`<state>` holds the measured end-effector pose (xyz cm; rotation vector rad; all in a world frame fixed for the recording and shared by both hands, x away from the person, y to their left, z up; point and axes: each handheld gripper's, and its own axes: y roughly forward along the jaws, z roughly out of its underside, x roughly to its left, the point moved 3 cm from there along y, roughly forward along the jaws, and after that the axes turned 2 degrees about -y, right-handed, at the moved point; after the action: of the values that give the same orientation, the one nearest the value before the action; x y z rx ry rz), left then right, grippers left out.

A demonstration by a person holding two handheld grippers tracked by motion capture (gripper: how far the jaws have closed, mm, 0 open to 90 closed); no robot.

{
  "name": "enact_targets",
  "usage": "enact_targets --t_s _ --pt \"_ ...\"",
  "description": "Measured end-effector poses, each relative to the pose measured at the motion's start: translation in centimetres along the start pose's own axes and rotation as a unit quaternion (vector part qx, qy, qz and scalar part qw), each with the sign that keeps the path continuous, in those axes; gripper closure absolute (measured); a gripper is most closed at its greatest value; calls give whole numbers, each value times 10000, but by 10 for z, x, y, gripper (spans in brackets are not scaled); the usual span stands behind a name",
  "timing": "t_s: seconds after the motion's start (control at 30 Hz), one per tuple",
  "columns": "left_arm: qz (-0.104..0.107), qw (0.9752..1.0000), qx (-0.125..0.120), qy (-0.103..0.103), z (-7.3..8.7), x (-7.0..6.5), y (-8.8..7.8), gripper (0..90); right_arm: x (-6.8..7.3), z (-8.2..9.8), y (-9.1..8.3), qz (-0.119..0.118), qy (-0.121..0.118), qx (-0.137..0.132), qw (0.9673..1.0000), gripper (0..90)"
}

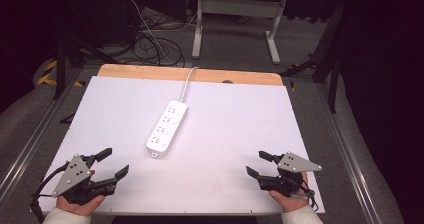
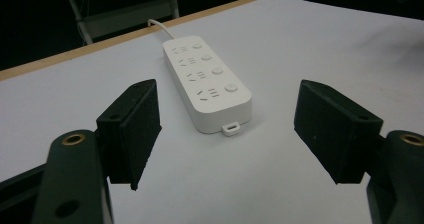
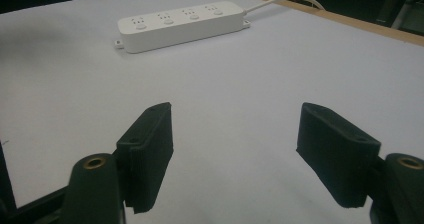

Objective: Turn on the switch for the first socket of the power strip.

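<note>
White power strip (image 1: 168,126) lies near the middle of the pale table (image 1: 240,134), angled, with its cord (image 1: 188,79) running off the far wooden edge. It has four sockets, each with a round button, and nothing is plugged in. I judge the work as not yet begun: nothing is gripped or touched, so reaching and grasping the strip are all left to do.

My left claw (image 1: 114,164) rests near the front left corner of the table, held in a hand, well apart from the strip. Its jaws stand wide apart and released, with bare table between them; in the left gripper view the strip's near end (image 2: 227,116) sits ahead, between the two pads.

My right claw (image 1: 261,164) sits near the front right corner, jaws likewise spread and holding nothing. In the right gripper view the strip (image 3: 180,24) lies far ahead, sideways.
</note>
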<state>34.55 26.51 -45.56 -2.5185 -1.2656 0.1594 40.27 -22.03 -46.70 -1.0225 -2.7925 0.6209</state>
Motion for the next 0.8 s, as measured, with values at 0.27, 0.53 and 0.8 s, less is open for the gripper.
enact_targets --t_s 0.27,0.53,0.8 --pt "225 9994 159 -208 -1 1 2 250 0 0 0 -37 14 -46 10000 315" --pt "206 9995 248 -58 -4 1 2 255 -1 3 1 -158 0 -39 9999 314" --pt "135 9987 489 38 -10 4 3 253 -1 4 2 -106 -38 12 9999 307"
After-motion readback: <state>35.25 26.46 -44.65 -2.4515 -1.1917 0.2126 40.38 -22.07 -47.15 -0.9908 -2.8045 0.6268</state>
